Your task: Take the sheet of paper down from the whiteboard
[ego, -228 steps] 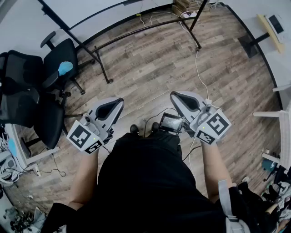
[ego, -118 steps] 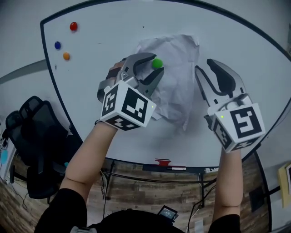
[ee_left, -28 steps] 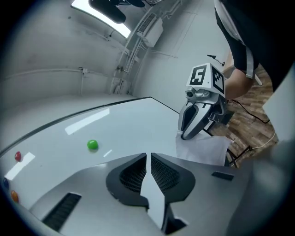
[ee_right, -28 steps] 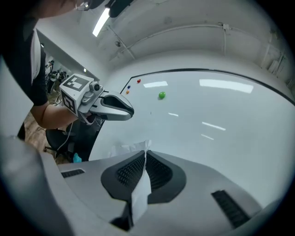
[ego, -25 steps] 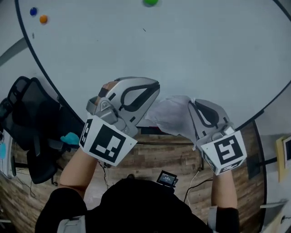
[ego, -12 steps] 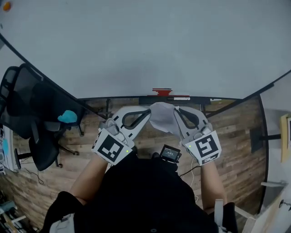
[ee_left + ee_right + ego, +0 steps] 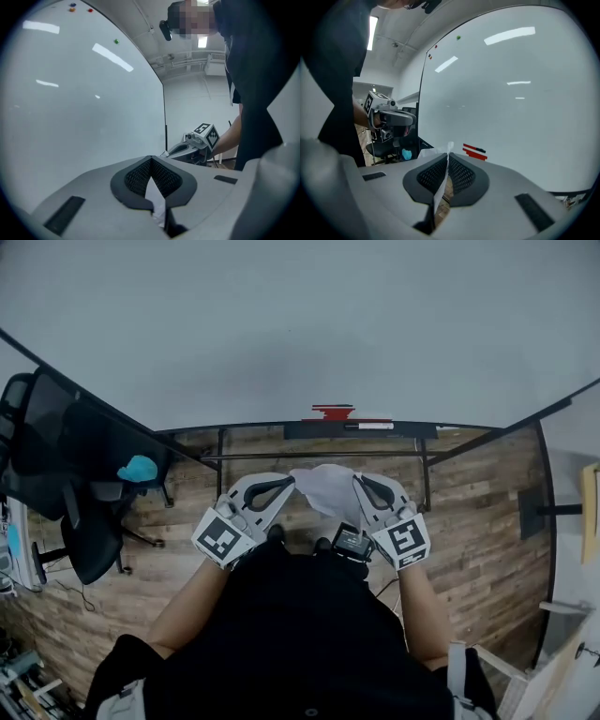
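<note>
Paper (image 7: 324, 491), a crumpled white sheet, is hanging clear of the whiteboard (image 7: 281, 324) at twelve o'clock, with the left gripper (image 7: 292, 478) pinching its nine o'clock edge and the right gripper (image 7: 356, 482) pinching its three o'clock edge.

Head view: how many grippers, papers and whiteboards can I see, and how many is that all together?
Grippers: 2 (left gripper, right gripper)
Paper: 1
Whiteboard: 1
Total: 4
</note>
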